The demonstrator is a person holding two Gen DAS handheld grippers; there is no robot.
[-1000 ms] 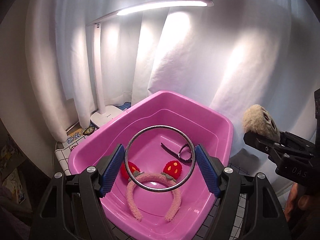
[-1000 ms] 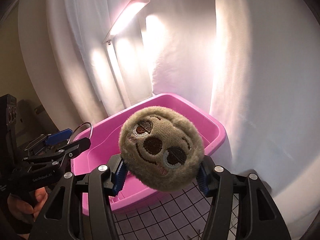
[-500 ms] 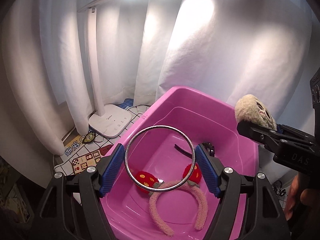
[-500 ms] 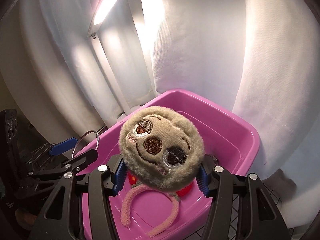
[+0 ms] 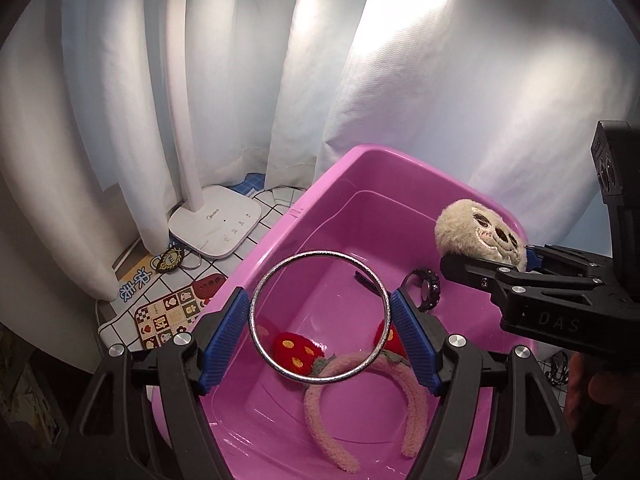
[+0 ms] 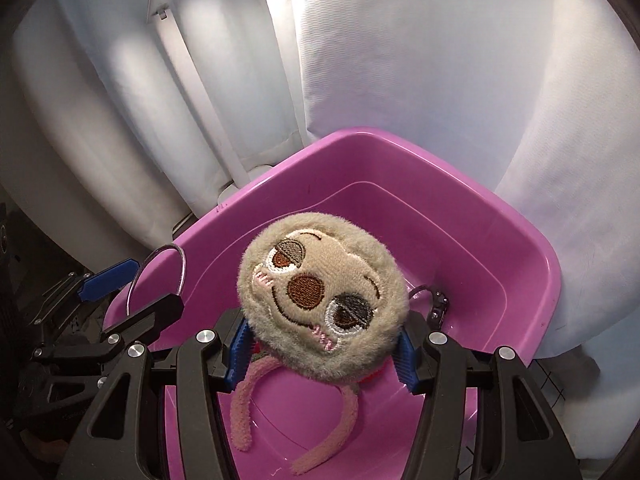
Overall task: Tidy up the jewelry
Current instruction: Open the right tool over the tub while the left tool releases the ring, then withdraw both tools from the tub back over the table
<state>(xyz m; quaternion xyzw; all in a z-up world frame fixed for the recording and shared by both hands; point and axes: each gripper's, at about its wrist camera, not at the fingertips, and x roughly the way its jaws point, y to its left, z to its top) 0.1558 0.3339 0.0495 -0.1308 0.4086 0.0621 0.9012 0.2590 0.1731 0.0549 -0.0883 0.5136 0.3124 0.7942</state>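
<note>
Pink bin [image 5: 404,168] fills frame centre; headband [image 5: 360,396] and watch [image 5: 426,290] lie inside. Lamp base [image 5: 218,226], left, reads "Midea". Your left gripper [image 5: 320,318] clamps the silver bangle [image 5: 256,312] above the bin, lower centre. Your right gripper [image 6: 320,350], marked "DAS", pinches the plush sloth face [image 6: 320,304].

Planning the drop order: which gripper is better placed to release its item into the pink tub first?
Probably the left gripper: its silver bangle hangs over the pink tub interior. The right gripper with the plush face sits nearer the rim.
</note>
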